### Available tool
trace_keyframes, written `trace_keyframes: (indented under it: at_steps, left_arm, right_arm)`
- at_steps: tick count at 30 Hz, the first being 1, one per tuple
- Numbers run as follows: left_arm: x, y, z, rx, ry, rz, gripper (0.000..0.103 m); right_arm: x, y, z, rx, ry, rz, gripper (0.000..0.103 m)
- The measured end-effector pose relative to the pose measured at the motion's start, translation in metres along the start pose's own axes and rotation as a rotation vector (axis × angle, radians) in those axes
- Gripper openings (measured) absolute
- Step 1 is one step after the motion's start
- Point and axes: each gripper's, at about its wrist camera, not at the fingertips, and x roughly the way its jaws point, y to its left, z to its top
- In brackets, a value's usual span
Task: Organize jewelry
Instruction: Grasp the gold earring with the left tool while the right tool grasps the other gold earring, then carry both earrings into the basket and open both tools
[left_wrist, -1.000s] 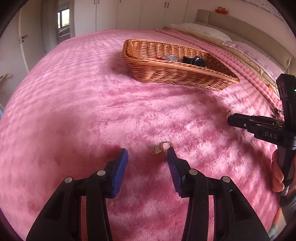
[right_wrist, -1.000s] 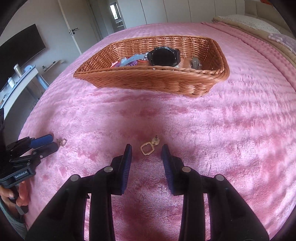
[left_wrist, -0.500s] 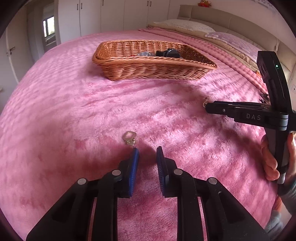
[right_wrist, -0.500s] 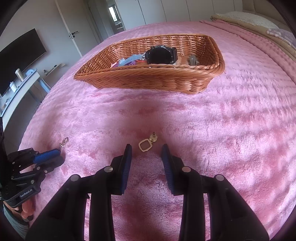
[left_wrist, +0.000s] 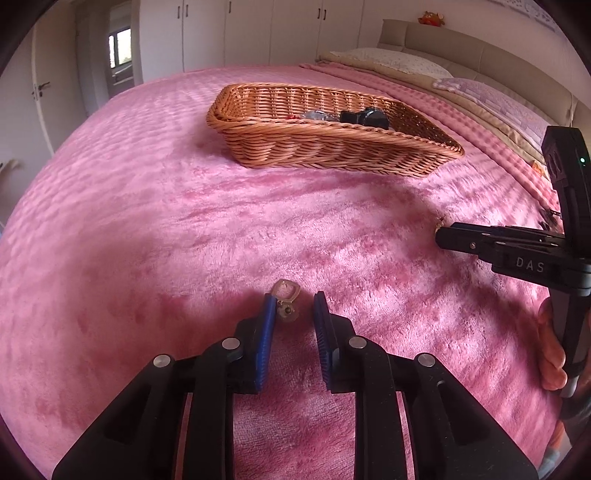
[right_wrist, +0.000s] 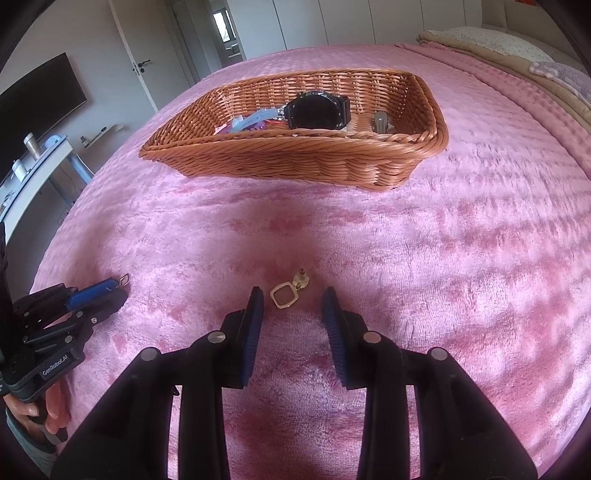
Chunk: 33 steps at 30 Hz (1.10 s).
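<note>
Two gold square-hoop earrings lie on the pink blanket. One earring (left_wrist: 285, 300) lies between the tips of my left gripper (left_wrist: 293, 308), which is open around it, low on the blanket. The other earring (right_wrist: 286, 293) lies just ahead of my right gripper (right_wrist: 293, 301), which is open and wider. The wicker basket (left_wrist: 325, 144) stands farther back and holds a black watch (right_wrist: 316, 114), a grey piece (right_wrist: 380, 122) and coloured items. The left gripper also shows in the right wrist view (right_wrist: 114, 290), with its earring (right_wrist: 125, 279) at the tips.
The right gripper's body (left_wrist: 517, 254) and a hand reach in from the right of the left wrist view. Pillows and a headboard lie at the far right. A desk and a TV stand beyond the bed's left edge.
My left gripper moved forward and its tips now straddle the earring; its jaws opened a little wider than half a second ago. The right gripper crept closer to its earring.
</note>
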Motion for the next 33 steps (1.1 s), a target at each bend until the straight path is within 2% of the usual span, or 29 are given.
trace_keyframes:
  at_steps: [6, 8, 10, 17, 19, 20, 26, 30, 33]
  left_arm:
    - [0.0, 0.001, -0.001, 0.001, -0.009, -0.003, 0.021]
    - [0.0, 0.001, -0.002, -0.001, -0.01, -0.006, 0.021]
    - [0.0, 0.002, -0.002, -0.002, -0.01, -0.007, 0.021]
    - [0.001, -0.001, -0.003, 0.014, -0.011, 0.017, 0.018]
    - [0.001, -0.002, -0.003, 0.016, -0.012, 0.023, 0.014]
    - [0.001, -0.002, -0.002, 0.014, -0.013, 0.026, 0.009]
    - [-0.002, -0.003, -0.002, 0.025, -0.029, 0.043, 0.008]
    - [-0.015, -0.004, -0.001, 0.019, -0.076, 0.047, 0.008]
    - [-0.032, -0.001, 0.004, -0.011, -0.124, 0.021, 0.008]
  right_arm:
    - [0.009, 0.001, 0.01, 0.015, -0.004, -0.032, 0.029]
    - [0.012, 0.001, 0.013, 0.015, -0.004, -0.036, 0.016]
    - [0.012, 0.003, 0.013, 0.003, -0.008, -0.028, 0.009]
    - [0.002, 0.006, 0.008, -0.008, -0.048, 0.0, 0.009]
    - [0.0, 0.006, 0.008, -0.004, -0.055, 0.007, 0.009]
    - [-0.001, 0.006, 0.008, -0.002, -0.06, 0.012, 0.009]
    - [-0.015, 0.008, 0.005, -0.014, -0.095, 0.033, 0.009]
    - [-0.029, 0.008, 0.006, -0.02, -0.115, 0.06, 0.009]
    - [-0.044, 0.009, 0.007, -0.029, -0.141, 0.069, 0.009]
